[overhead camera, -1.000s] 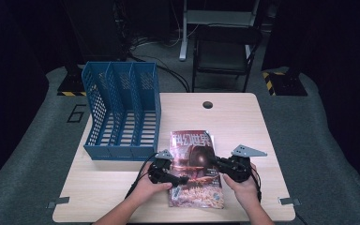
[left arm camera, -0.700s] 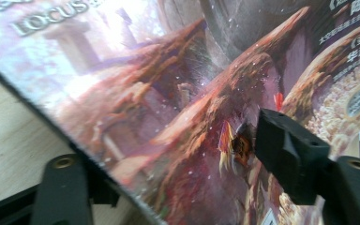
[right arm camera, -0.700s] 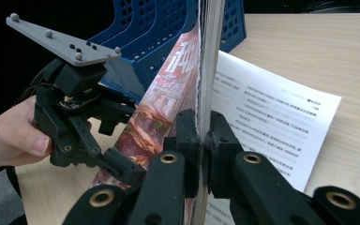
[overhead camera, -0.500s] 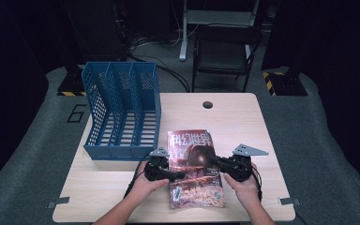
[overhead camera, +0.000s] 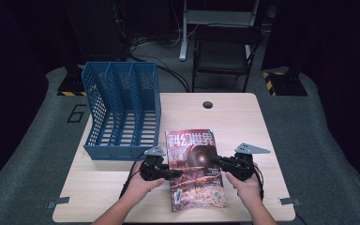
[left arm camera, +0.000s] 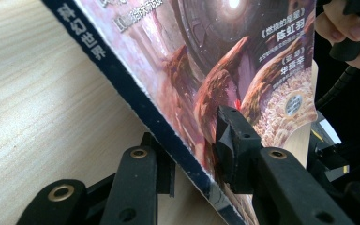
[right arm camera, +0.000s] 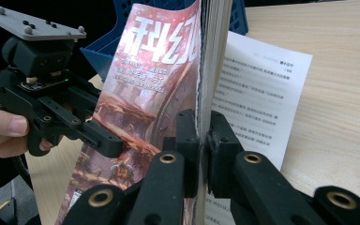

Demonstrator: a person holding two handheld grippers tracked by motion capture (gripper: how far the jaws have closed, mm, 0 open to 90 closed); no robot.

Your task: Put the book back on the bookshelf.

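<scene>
A pale wooden table (overhead camera: 243, 117) with a round cable hole (overhead camera: 207, 104) stands on grey carpet (overhead camera: 323, 154). Behind it sits a dark chair (overhead camera: 225, 54), with cables (overhead camera: 145, 44) trailing over the floor. The room beyond is black; yellow-black striped tape (overhead camera: 274, 77) marks the floor.

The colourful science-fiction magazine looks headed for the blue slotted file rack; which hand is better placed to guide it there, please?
Probably left: the left gripper clamps the magazine's spine, nearest the file rack; the right gripper holds the far edge.

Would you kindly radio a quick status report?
Right gripper shut on glossy red-covered magazine; left gripper closing on its spine edge. Blue slotted file rack stands apart.
</scene>
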